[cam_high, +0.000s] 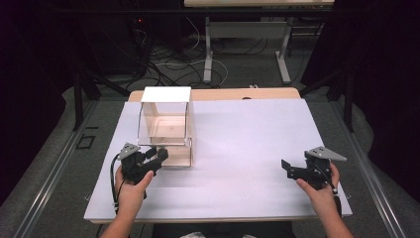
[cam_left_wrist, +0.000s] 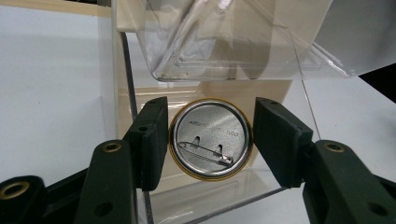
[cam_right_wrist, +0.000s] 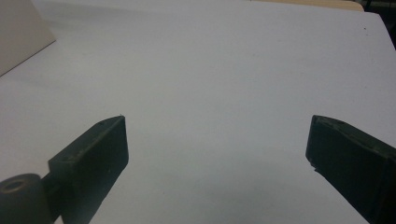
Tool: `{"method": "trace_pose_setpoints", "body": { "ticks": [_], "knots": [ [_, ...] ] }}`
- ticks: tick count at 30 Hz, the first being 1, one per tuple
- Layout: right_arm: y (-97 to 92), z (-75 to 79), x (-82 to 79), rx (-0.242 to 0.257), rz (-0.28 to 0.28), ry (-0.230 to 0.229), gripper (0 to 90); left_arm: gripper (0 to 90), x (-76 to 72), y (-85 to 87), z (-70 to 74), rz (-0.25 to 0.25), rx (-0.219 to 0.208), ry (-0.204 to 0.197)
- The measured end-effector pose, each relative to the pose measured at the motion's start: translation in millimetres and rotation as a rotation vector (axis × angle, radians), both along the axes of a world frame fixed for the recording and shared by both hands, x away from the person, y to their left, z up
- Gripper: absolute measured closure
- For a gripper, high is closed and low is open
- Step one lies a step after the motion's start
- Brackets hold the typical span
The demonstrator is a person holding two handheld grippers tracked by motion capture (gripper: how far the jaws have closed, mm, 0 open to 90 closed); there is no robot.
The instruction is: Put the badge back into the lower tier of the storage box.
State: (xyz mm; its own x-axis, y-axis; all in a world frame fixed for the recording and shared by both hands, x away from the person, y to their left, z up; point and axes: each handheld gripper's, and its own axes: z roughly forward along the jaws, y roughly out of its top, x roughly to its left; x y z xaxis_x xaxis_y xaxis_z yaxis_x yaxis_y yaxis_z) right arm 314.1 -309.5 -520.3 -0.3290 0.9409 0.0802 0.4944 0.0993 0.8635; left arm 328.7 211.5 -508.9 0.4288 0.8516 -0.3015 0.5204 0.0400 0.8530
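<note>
Right, from the high view the left tongs point(cam_high: 159, 155) sit at the front lower corner of the clear box point(cam_high: 166, 130), which stands on the left half of the white surface point(cam_high: 247, 144) with its white lid point(cam_high: 166, 94) flipped up at the back; the left hand point(cam_high: 131, 191) grips its tool from below, forearm coming in from the bottom edge, the tool angled up and to the right toward the box. Over on the right, the right tongs point(cam_high: 287, 168) rest low near the front edge, well apart from the box, pointing left, the right hand point(cam_high: 322, 191) wrapped around the tool. Now the left gripper view: the left tongs point(cam_left_wrist: 210, 140) are pinching a round pin badge point(cam_left_wrist: 210, 138) by its rim, back side to the camera, safety pin showing, and it hangs right at the open front of the clear box point(cam_left_wrist: 224, 42), with the box floor just beyond. To do this well, I'd say keep the badge level, carry it clear past the front wall edge and only let go once it is over the floor, since a thin rim grip like that could flick the badge sideways. Last, the right gripper view: the right tongs point(cam_right_wrist: 217, 154) are spread wide with nothing between them, bare white surface point(cam_right_wrist: 210, 70) ahead.
</note>
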Motion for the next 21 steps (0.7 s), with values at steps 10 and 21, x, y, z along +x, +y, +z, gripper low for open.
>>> {"method": "trace_pose_setpoints", "body": {
  "ticks": [10, 21],
  "knots": [
    [-0.1, -0.2, 0.3, -0.004, 0.004, -0.002, 5.6, 44.3, 0.3, 0.9, -0.8, 0.003, -0.037, 0.001],
    [-1.6, -0.5, 0.2, -0.006, 0.001, -0.003, 5.7, 29.1, -2.5, -2.3, 1.1, -0.02, -0.047, -0.006]
  ]
}}
